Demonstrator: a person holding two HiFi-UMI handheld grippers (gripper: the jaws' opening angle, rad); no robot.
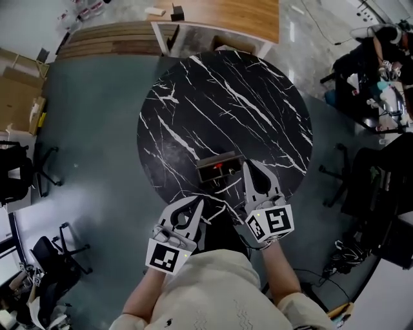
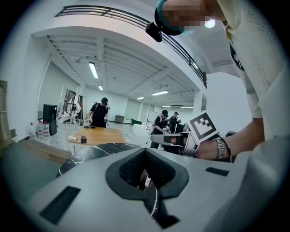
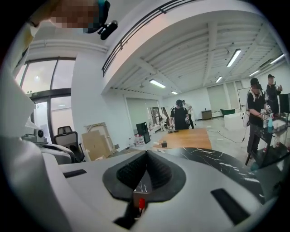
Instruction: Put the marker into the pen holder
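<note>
On the round black marble table [image 1: 226, 103] a small dark pen holder [image 1: 219, 169] stands near the front edge, with a red marker tip [image 1: 219, 166] showing in it. My right gripper [image 1: 247, 165] lies just right of the holder, jaws shut and empty. Through the gap behind its shut jaws in the right gripper view [image 3: 146, 152] I see the red marker tip [image 3: 141, 202] and the holder [image 3: 137, 195]. My left gripper [image 1: 197, 203] hovers at the table's front edge, below and left of the holder, and the left gripper view [image 2: 145, 150] shows it shut with nothing held.
A wooden table [image 1: 219, 16] stands beyond the marble one. Office chairs [image 1: 55, 248] and cardboard boxes [image 1: 19, 90] sit on the floor at the left. A cluttered desk with a person [image 1: 381, 58] is at the right. Several people [image 2: 99, 113] stand far off.
</note>
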